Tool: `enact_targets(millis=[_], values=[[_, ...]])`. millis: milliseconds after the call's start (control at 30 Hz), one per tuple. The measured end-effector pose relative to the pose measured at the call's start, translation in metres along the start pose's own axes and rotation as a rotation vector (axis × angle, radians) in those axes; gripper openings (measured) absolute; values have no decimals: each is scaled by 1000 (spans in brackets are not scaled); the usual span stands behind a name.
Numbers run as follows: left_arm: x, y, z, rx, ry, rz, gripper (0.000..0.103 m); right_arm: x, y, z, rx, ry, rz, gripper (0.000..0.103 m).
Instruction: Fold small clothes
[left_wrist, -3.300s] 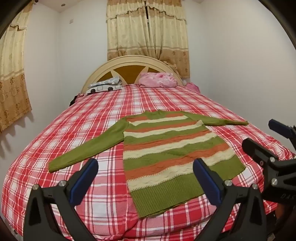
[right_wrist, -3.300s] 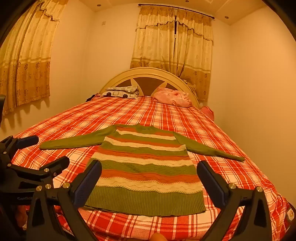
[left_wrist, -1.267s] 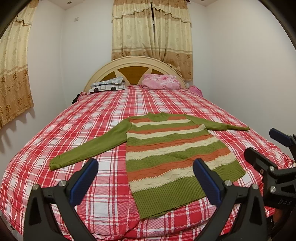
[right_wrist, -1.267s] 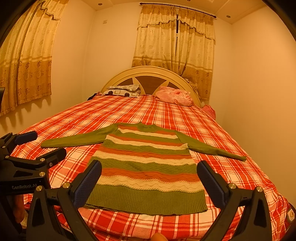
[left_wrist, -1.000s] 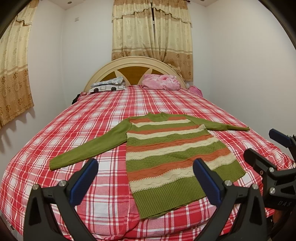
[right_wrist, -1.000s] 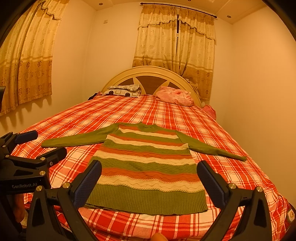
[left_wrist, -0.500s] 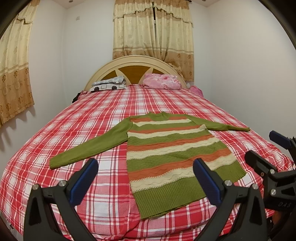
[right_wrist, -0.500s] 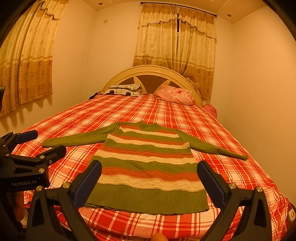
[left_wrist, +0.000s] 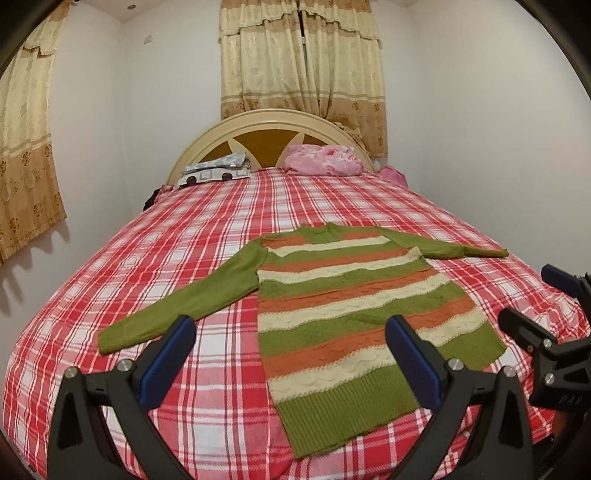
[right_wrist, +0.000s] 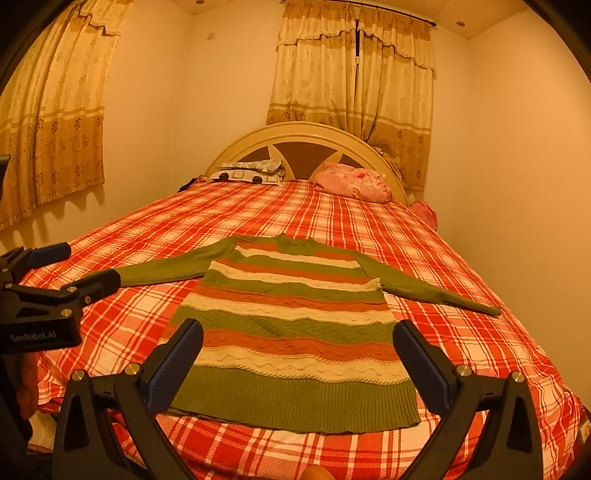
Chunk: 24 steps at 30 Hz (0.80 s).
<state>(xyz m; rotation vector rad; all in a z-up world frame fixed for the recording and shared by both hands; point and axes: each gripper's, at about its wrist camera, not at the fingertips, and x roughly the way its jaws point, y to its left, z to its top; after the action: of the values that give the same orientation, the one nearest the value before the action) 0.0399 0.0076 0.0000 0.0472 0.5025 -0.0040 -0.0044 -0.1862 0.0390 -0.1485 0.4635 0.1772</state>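
Note:
A small knitted sweater (left_wrist: 354, 302) with green, orange and cream stripes lies flat on the bed, both green sleeves spread out, hem toward me. It also shows in the right wrist view (right_wrist: 295, 317). My left gripper (left_wrist: 288, 350) is open and empty, held above the bed's near edge, short of the hem. My right gripper (right_wrist: 299, 354) is open and empty, in front of the hem. Each gripper shows at the edge of the other's view: the right gripper (left_wrist: 546, 314), the left gripper (right_wrist: 62, 269).
The bed has a red and white plaid cover (left_wrist: 184, 258) and a curved cream headboard (left_wrist: 269, 122). Folded cloth (left_wrist: 218, 171) and a pink pillow (left_wrist: 321, 164) lie at its head. Walls and curtains (left_wrist: 303, 55) close in behind.
Both views have drifted very slightly closer to the bed. The sweater has not moved and both grippers stay open.

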Motion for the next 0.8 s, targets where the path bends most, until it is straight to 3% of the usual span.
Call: enact_targets(millis=[400,533,800], values=[[87,-14,19,72,43,-27,103,80,-64,2,89,75,-10,102],[125,-11,26,67,67,-46,103,122,-109,3,166,129,-19,102],[194,-4,36,59,101,-16,103,191,-229,-6,357,237,-141,102]])
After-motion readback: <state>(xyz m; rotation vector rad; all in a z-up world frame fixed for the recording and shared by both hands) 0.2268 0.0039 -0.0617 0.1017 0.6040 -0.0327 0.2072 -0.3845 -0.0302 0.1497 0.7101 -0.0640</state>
